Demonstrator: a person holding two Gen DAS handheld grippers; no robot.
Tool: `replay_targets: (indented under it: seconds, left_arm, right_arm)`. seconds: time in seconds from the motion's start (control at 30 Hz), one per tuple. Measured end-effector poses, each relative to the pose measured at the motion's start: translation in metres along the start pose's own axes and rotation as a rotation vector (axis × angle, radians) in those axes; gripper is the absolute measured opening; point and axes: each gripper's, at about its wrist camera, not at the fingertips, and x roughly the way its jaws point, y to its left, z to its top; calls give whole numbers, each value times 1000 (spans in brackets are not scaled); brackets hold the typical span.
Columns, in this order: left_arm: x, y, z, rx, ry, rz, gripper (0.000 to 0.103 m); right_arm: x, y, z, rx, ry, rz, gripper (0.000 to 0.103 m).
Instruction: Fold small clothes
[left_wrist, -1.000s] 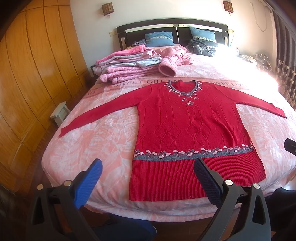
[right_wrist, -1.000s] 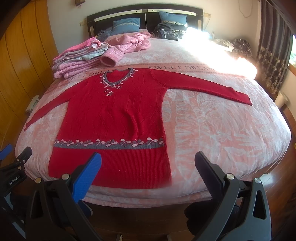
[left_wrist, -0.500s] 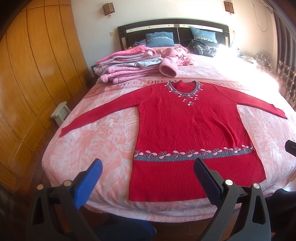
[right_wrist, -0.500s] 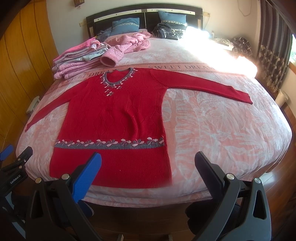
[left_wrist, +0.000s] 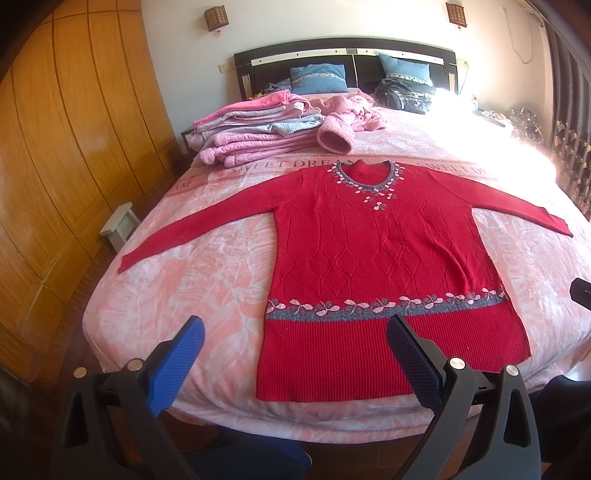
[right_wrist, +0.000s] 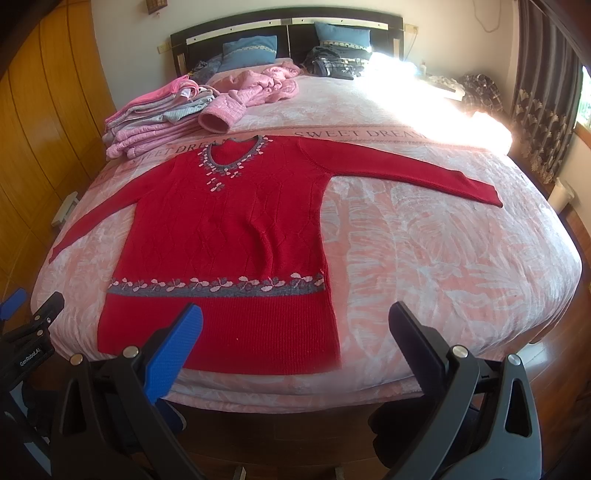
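1. The red sweater lies flat near the bed foot edge, sleeves spread, ready for folding.
2. My left gripper and right gripper hover off that edge, fingers apart, empty.

I see bare bed right of the red sweater; a stack of folded clothes crowds the far left corner near its collar.

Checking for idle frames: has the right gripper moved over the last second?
Barely. The right gripper drifted slightly rightward: the headboard and sweater sit marginally further left in its view.
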Motion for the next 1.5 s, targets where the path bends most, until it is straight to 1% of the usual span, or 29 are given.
replay_targets:
  seconds: [0.27,0.4,0.53,0.63,0.7,0.77,0.8,0.87,0.9,0.97,1.07,1.1,1.17,1.23,1.27,1.43,1.5]
  left_arm:
    - [1,-1,1,3,-1,1,99]
    - [7,-3,6,-19,-1,-20,99]
    - [25,-7,22,-64,30,-42,99]
    - [44,-15,40,-80,47,-44,99]
    - [59,-23,52,-66,56,-26,99]
    - [73,-30,64,-77,69,-25,99]
    - [82,-35,71,-88,84,-42,99]
    - [100,-44,85,-98,112,-100,99]
    - [109,-50,93,-103,113,-117,99]
    - [124,-62,106,-106,97,-121,99]
    - [145,-81,125,-82,70,-126,99]
    - [153,-86,131,-76,64,-127,99]
    - [168,-95,142,-79,59,-128,99]
    - [183,-99,152,-95,55,-135,99]
    - [192,-102,157,-106,54,-138,99]
    - [229,-112,169,-171,78,-159,99]
    - [240,-115,170,-180,88,-154,99]
  right_arm:
    - [0,-3,0,7,-3,-1,100]
    - [1,-13,3,27,-14,1,100]
    - [13,-37,21,94,-10,-6,100]
    - [26,-61,41,116,6,-65,100]
    - [38,-82,55,170,26,-68,100]
    - [53,-107,72,221,41,-73,100]
    - [61,-119,82,234,44,-88,100]
    - [79,-144,102,257,56,-133,100]
    - [90,-159,110,273,71,-142,100]
    - [112,-190,126,315,109,-156,100]
    - [142,-239,142,365,175,-145,100]
    - [150,-256,147,388,186,-144,100]
    - [163,-290,153,449,180,-152,100]
    - [179,-323,158,511,181,-121,100]
    - [187,-338,160,532,186,-124,99]
    - [219,-406,158,576,216,-219,99]
    - [230,-433,155,599,230,-228,99]
